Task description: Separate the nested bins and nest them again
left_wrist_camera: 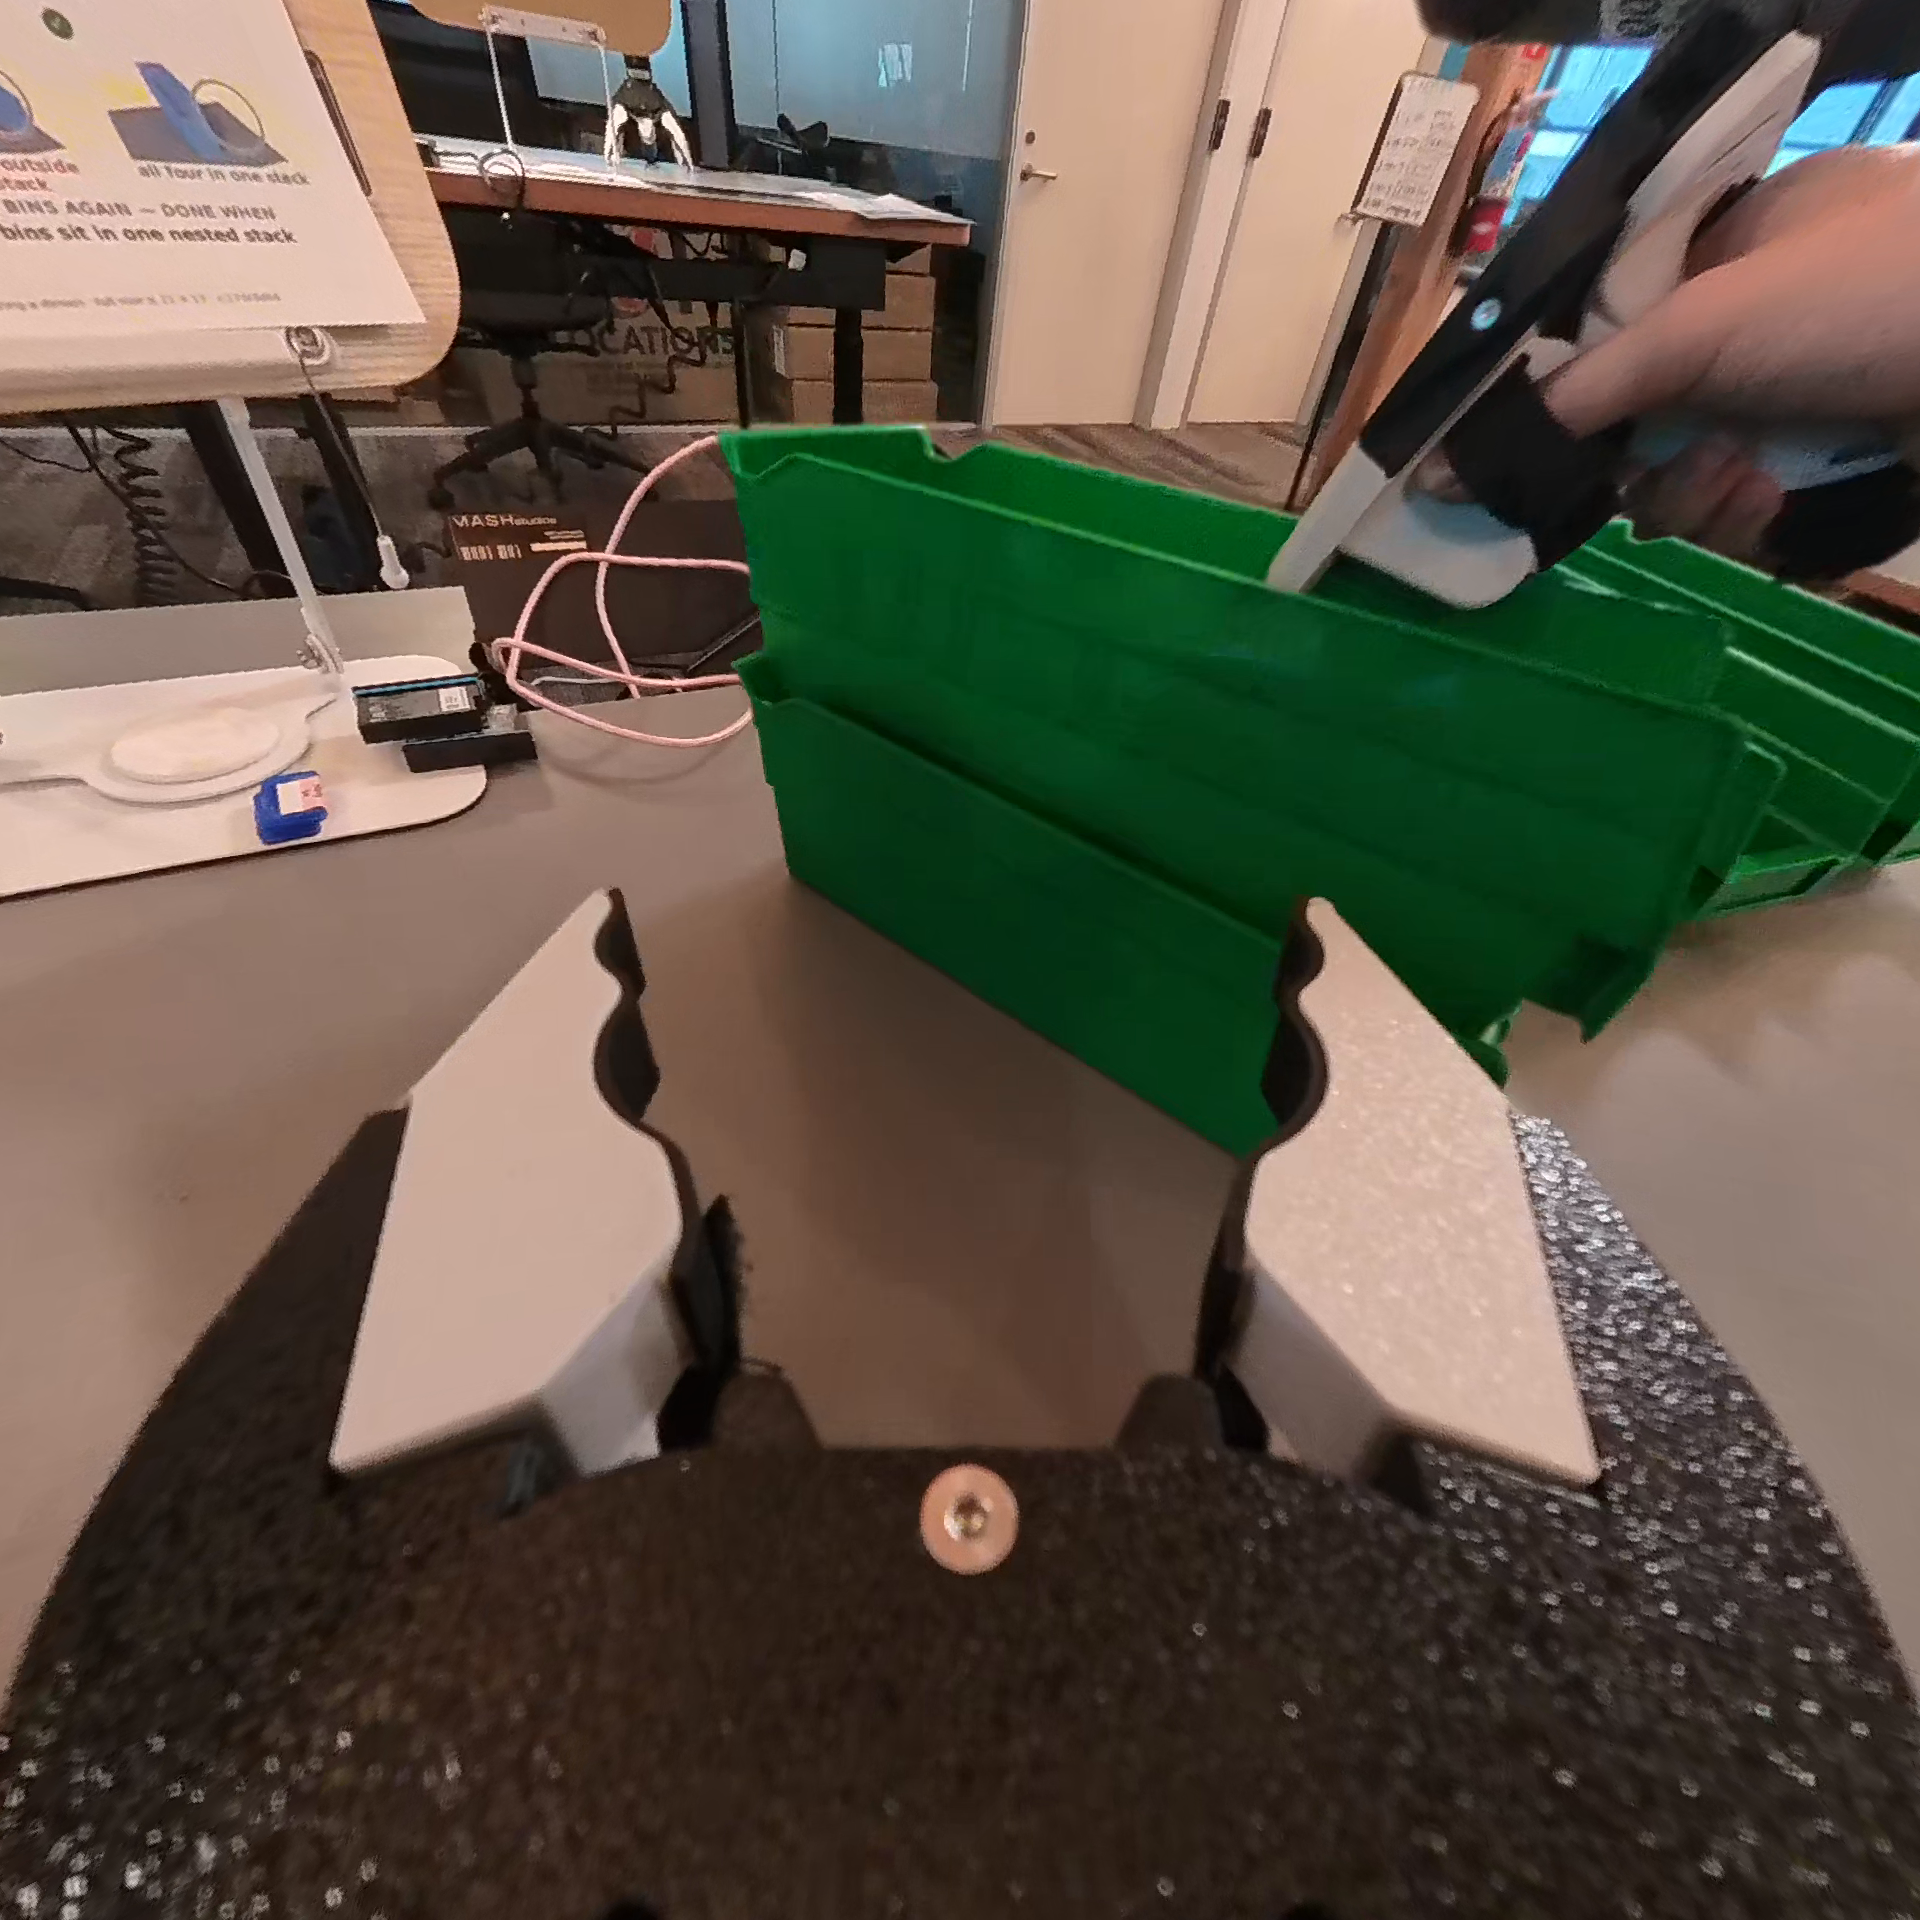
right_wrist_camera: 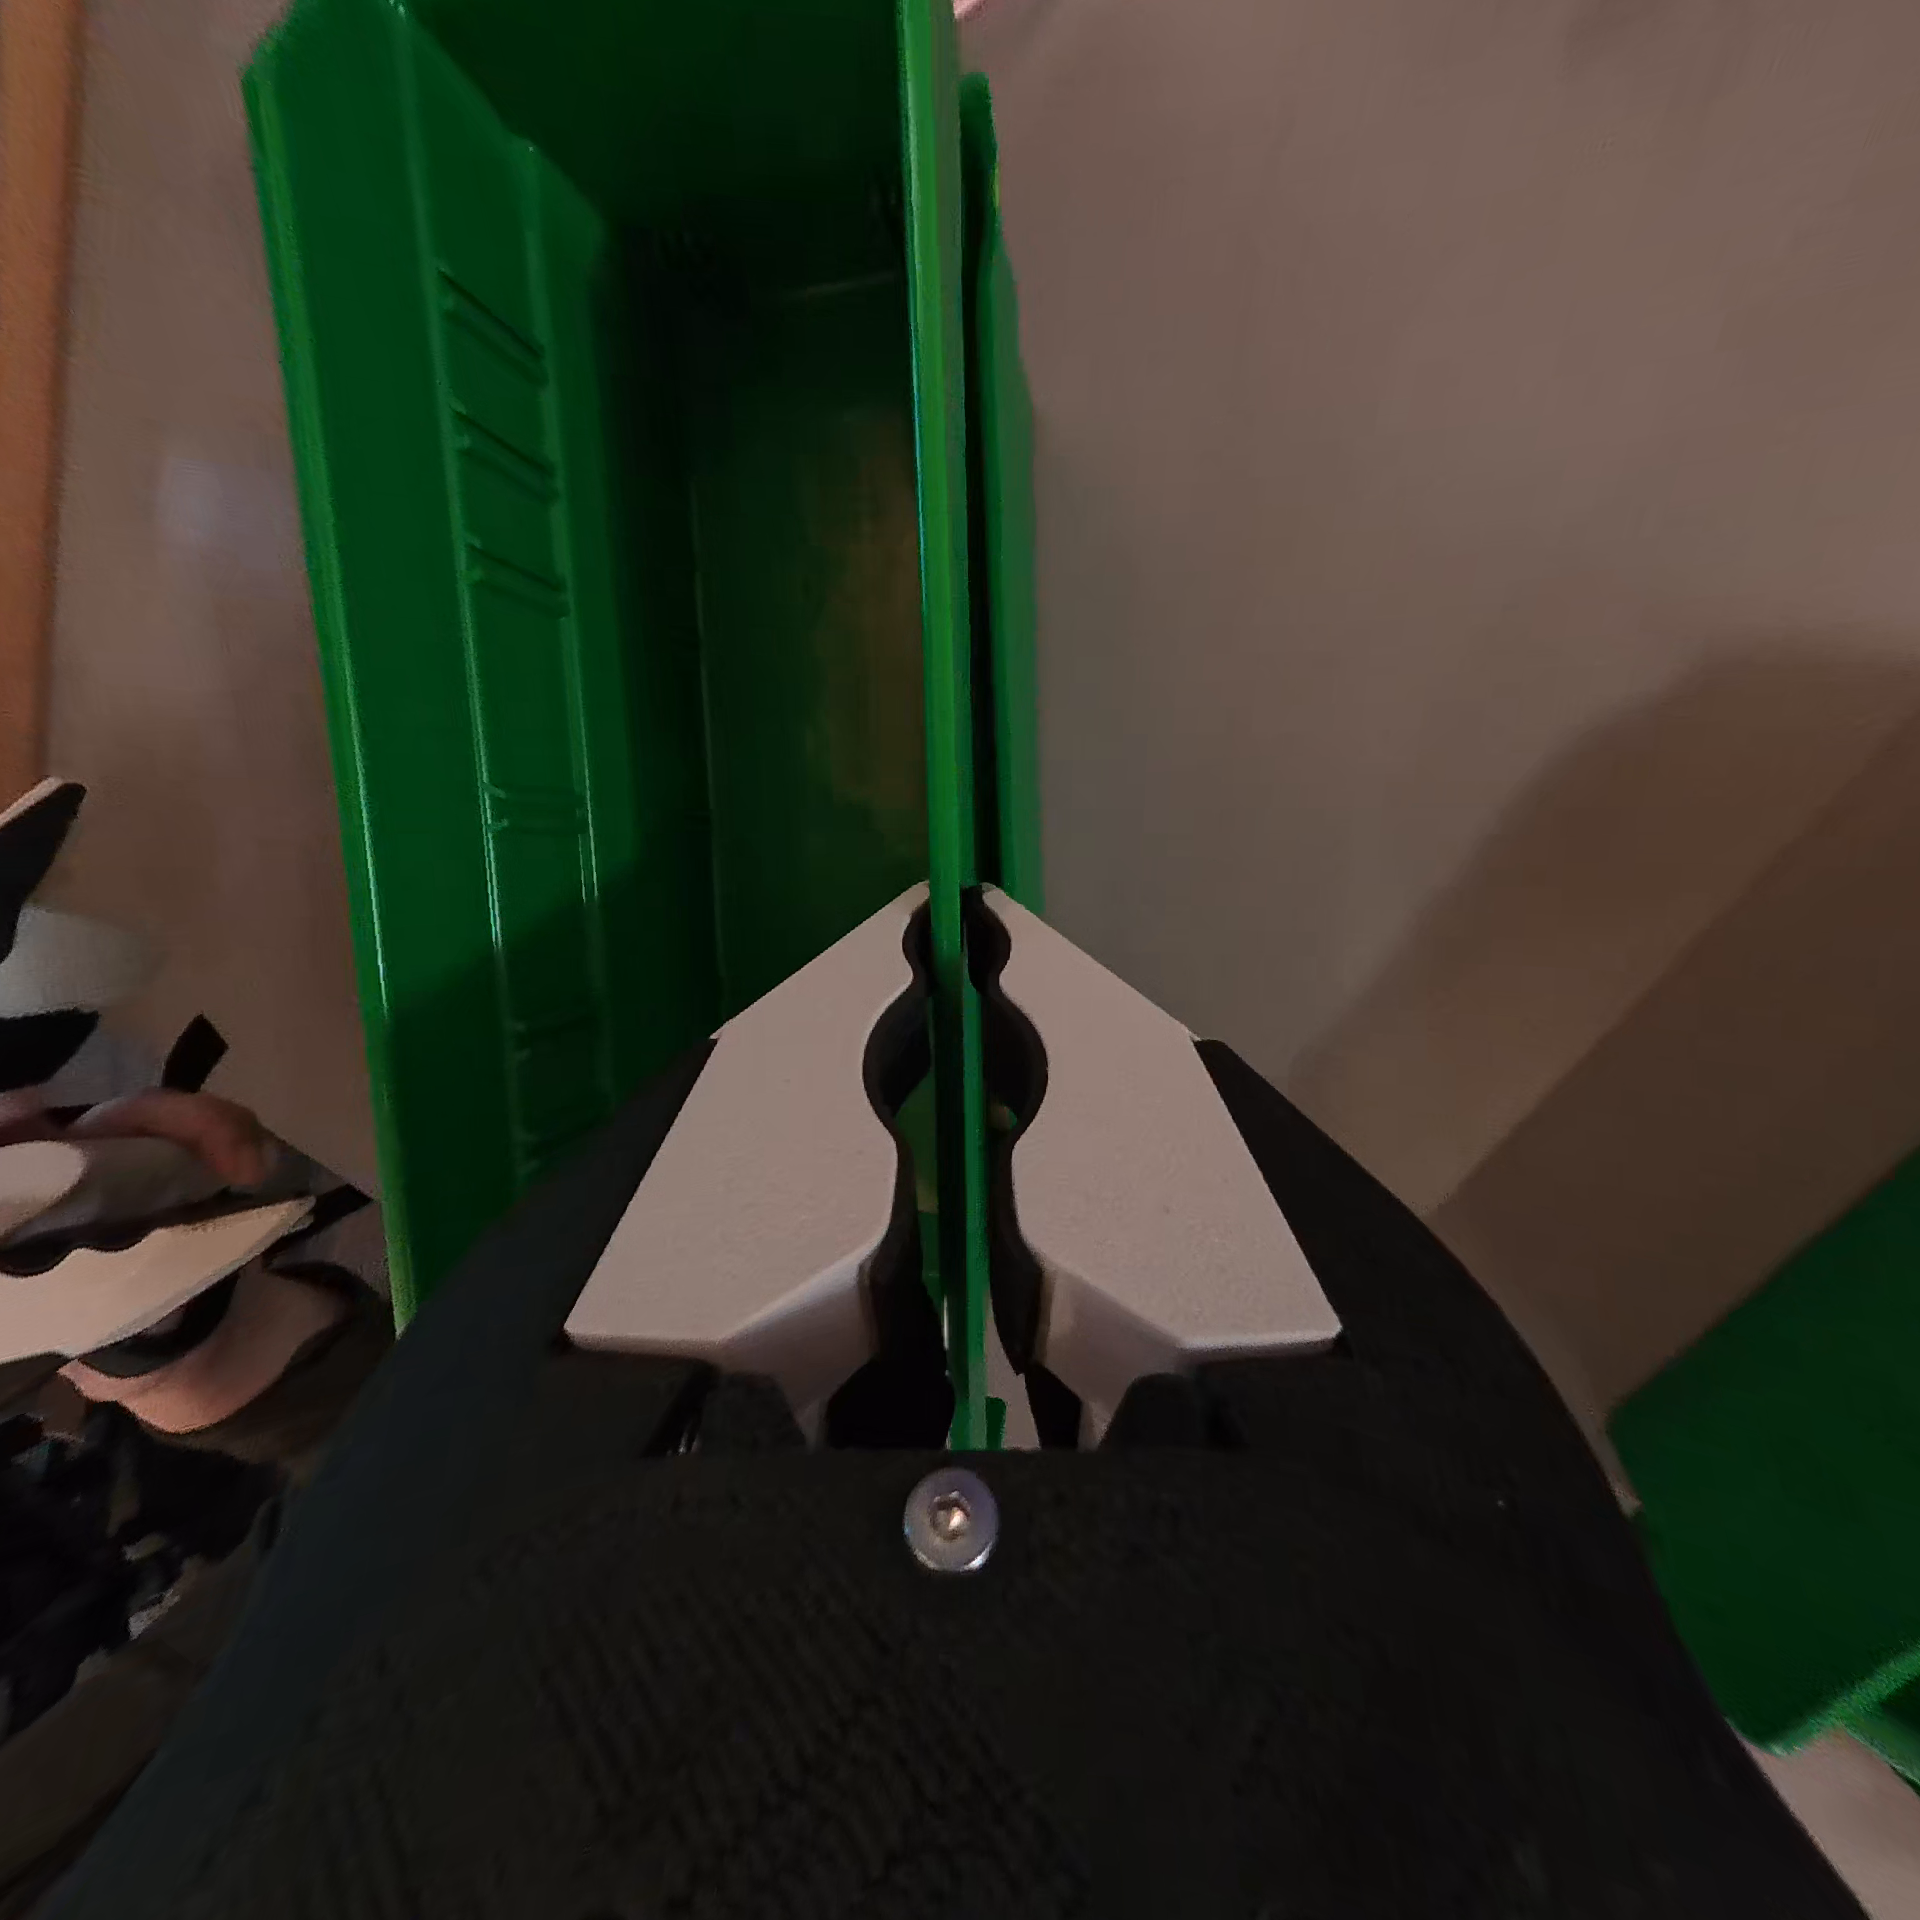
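My left view shows the grey worktop [left_wrist_camera: 312, 1039] carrying the green bins [left_wrist_camera: 1143, 831], nested and tilted, near my left claw [left_wrist_camera: 956, 925], spread apart and empty. Only my right view shows the right claw [right_wrist_camera: 954, 904] clamped on a bin wall [right_wrist_camera: 935, 520].

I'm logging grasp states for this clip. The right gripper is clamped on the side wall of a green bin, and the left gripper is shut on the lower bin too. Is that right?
Not quite. The left gripper is open and holds nothing, its fingers spread over the table beside the lower bin, as the left wrist view shows. The right gripper is indeed clamped on a green bin wall.
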`<state>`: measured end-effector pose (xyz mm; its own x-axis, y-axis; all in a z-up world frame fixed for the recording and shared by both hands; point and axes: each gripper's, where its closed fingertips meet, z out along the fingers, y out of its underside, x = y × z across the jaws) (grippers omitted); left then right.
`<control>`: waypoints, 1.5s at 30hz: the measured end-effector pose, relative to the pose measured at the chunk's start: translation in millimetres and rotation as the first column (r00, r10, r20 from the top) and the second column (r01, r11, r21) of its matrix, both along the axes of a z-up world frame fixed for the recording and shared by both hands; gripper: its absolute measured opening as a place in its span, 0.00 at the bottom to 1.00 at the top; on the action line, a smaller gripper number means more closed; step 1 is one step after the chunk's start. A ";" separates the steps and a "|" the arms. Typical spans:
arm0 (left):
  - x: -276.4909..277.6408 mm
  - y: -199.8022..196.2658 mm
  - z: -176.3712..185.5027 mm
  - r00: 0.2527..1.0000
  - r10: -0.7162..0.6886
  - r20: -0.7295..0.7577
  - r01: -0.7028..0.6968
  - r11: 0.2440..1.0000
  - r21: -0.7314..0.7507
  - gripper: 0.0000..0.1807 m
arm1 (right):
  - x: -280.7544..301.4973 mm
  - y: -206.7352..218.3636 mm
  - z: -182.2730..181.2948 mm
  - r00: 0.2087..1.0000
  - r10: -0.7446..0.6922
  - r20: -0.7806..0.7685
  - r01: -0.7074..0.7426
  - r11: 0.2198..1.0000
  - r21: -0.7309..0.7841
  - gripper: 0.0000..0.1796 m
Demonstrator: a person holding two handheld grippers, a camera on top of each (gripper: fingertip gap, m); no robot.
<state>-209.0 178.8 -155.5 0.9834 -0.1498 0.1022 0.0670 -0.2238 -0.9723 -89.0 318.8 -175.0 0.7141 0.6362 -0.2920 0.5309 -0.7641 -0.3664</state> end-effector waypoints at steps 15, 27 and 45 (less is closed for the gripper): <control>8.1 7.1 -8.7 1.000 -0.012 -0.014 0.012 1.000 -0.027 0.67 | -38.1 -24.7 0.5 0.974 0.042 -0.223 -0.052 0.998 -0.038 0.70; 18.8 7.1 -3.4 0.999 -0.036 -0.029 0.035 0.999 -0.023 0.68 | 200.3 92.3 18.9 0.971 -0.216 0.106 0.191 0.960 0.203 0.89; 29.8 10.9 -10.0 0.997 -0.065 -0.049 0.063 0.997 -0.054 0.67 | 273.2 99.4 -84.5 0.860 -0.359 0.363 0.374 0.927 0.031 0.76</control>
